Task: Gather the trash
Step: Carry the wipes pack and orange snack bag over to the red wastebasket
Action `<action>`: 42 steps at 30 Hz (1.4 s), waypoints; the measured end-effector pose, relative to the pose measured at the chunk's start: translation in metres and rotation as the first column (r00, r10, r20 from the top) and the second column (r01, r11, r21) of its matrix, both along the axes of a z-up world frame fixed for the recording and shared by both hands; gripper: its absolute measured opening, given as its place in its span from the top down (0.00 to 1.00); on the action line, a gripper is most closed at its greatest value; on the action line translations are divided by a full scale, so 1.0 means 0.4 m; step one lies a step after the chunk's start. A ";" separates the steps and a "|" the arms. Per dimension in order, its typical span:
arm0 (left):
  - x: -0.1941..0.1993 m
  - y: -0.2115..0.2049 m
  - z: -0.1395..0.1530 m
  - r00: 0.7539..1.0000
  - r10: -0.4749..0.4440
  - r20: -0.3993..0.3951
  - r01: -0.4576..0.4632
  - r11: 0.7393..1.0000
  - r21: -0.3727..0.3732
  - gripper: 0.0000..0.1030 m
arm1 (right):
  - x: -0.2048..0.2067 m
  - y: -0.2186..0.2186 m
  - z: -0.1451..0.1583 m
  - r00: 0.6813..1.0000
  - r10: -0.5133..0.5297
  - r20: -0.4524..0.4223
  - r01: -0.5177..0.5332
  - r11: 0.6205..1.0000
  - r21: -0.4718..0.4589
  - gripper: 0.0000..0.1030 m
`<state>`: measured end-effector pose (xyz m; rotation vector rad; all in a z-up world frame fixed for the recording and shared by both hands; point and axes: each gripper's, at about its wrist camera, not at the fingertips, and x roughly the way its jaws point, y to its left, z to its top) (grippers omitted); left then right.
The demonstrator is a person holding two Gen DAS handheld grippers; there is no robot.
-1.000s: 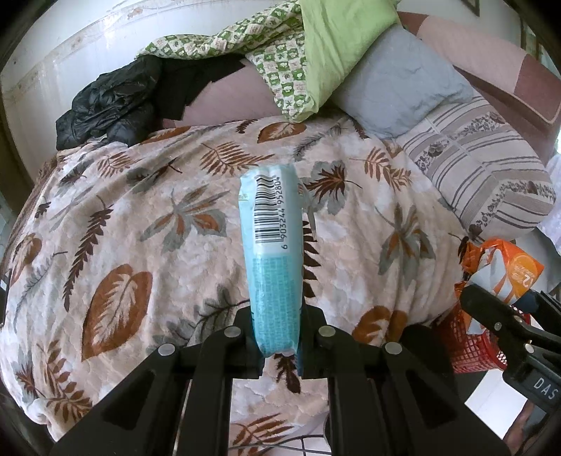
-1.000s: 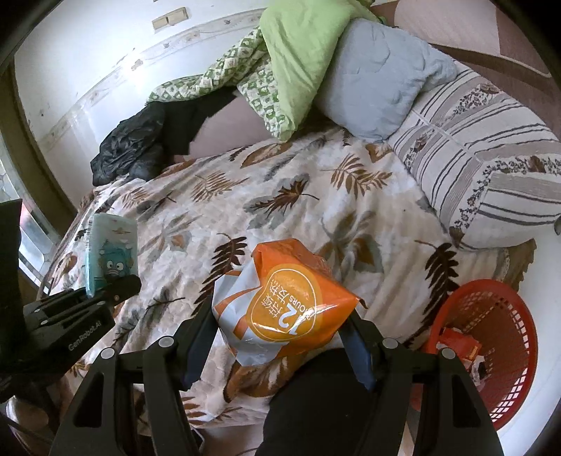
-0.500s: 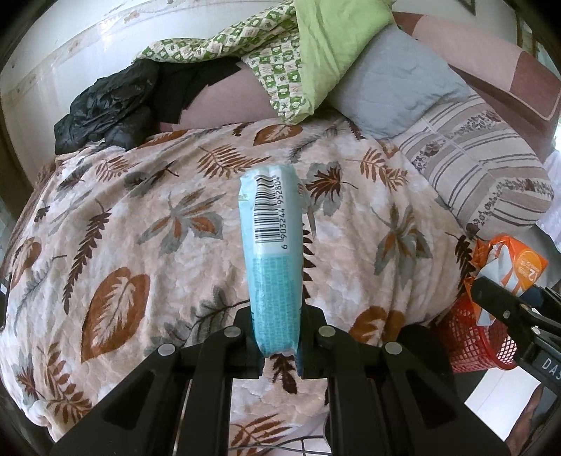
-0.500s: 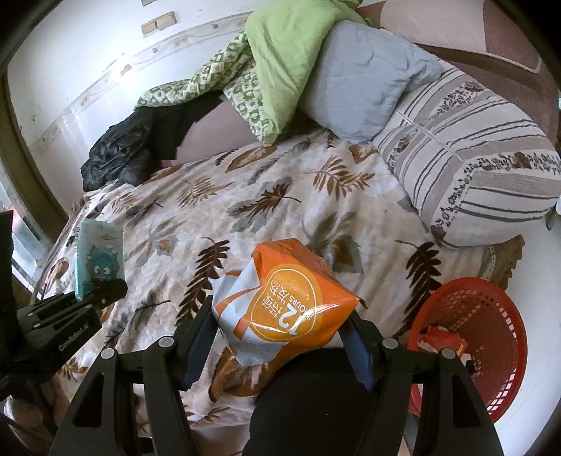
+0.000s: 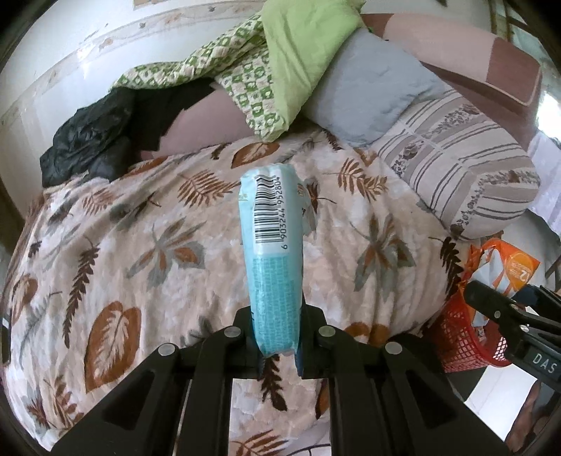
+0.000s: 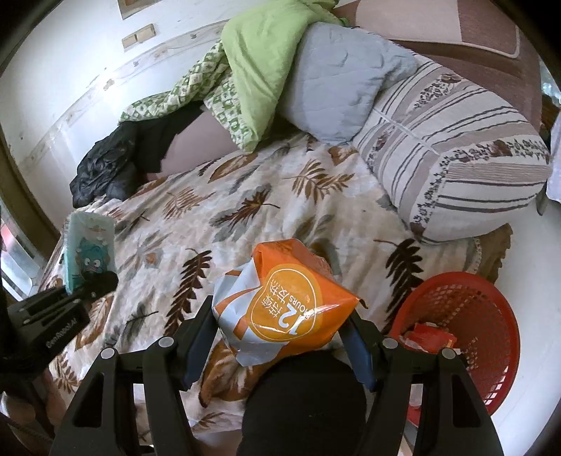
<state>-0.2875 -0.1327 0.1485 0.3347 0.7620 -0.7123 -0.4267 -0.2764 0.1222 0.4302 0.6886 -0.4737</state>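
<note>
Both claws have drifted toward the red basket point(image 6: 470, 315): left claw point(image 5: 278, 336) clamps the blue packet point(image 5: 271, 259), right claw point(image 6: 284, 336) grips the orange bag point(image 6: 284, 308), probably ready for dropping.

A bed is lying under a leaf-patterned cover point(image 5: 147, 245) in cream, brown and grey. A black garment point(image 5: 91, 143) is lying crumpled at its far edge by the white wall point(image 6: 70, 70). A green quilt point(image 5: 301, 45) is draping over a grey cushion point(image 5: 371, 94), which is leaning against a striped pillow point(image 5: 466, 175). A brown headboard point(image 6: 473, 31) is standing behind them.
</note>
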 end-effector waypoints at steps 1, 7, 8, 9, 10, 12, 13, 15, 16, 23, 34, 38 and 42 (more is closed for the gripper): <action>0.001 -0.006 0.002 1.000 -0.002 -0.002 0.002 1.000 0.001 0.89 | -0.003 -0.003 -0.001 1.000 -0.003 0.000 0.003 1.000 0.001 0.31; -0.006 -0.054 0.025 0.999 -0.032 0.002 0.032 0.999 -0.007 0.89 | -0.037 -0.033 -0.007 0.999 -0.041 0.014 0.041 0.999 0.012 0.31; -0.012 -0.064 0.034 0.999 -0.042 0.008 0.042 0.999 -0.012 0.89 | -0.047 -0.043 -0.007 0.999 -0.052 0.017 0.051 0.999 0.014 0.31; -0.019 -0.075 0.044 0.998 -0.053 0.016 0.053 0.998 -0.018 0.89 | -0.059 -0.052 -0.005 0.998 -0.065 0.021 0.064 0.998 0.016 0.31; -0.027 -0.085 0.052 0.998 -0.062 0.026 0.063 0.998 -0.021 0.89 | -0.069 -0.061 -0.003 0.997 -0.076 0.026 0.075 0.997 0.016 0.31; -0.042 -0.107 0.063 0.996 -0.080 0.041 0.081 0.996 -0.021 0.89 | -0.096 -0.082 0.000 0.994 -0.105 0.034 0.105 0.994 0.017 0.31; -0.052 -0.121 0.067 0.995 -0.092 0.046 0.093 0.995 -0.021 0.89 | -0.113 -0.096 -0.001 0.991 -0.125 0.036 0.125 0.992 0.019 0.31; -0.067 -0.145 0.069 0.992 -0.114 0.046 0.115 0.993 -0.018 0.89 | -0.136 -0.116 -0.003 0.988 -0.153 0.036 0.152 0.988 0.023 0.31; -0.076 -0.158 0.068 0.991 -0.126 0.047 0.127 0.992 -0.015 0.89 | -0.148 -0.127 -0.004 0.985 -0.170 0.037 0.169 0.985 0.024 0.31; -0.131 -0.218 0.056 0.978 -0.204 0.038 0.203 0.979 0.010 0.89 | -0.214 -0.181 0.002 0.967 -0.250 0.052 0.249 0.968 0.029 0.31; -0.181 -0.266 0.028 0.966 -0.257 0.032 0.256 0.966 0.033 0.89 | -0.252 -0.208 -0.001 0.956 -0.289 0.042 0.289 0.957 0.018 0.31; -0.174 -0.261 0.013 0.969 -0.247 0.019 0.246 0.968 0.043 0.89 | -0.251 -0.205 -0.004 0.958 -0.285 0.035 0.284 0.959 0.019 0.31; -0.161 -0.255 0.006 0.973 -0.228 0.013 0.227 0.972 0.052 0.89 | -0.239 -0.196 -0.012 0.962 -0.270 0.034 0.269 0.963 0.033 0.31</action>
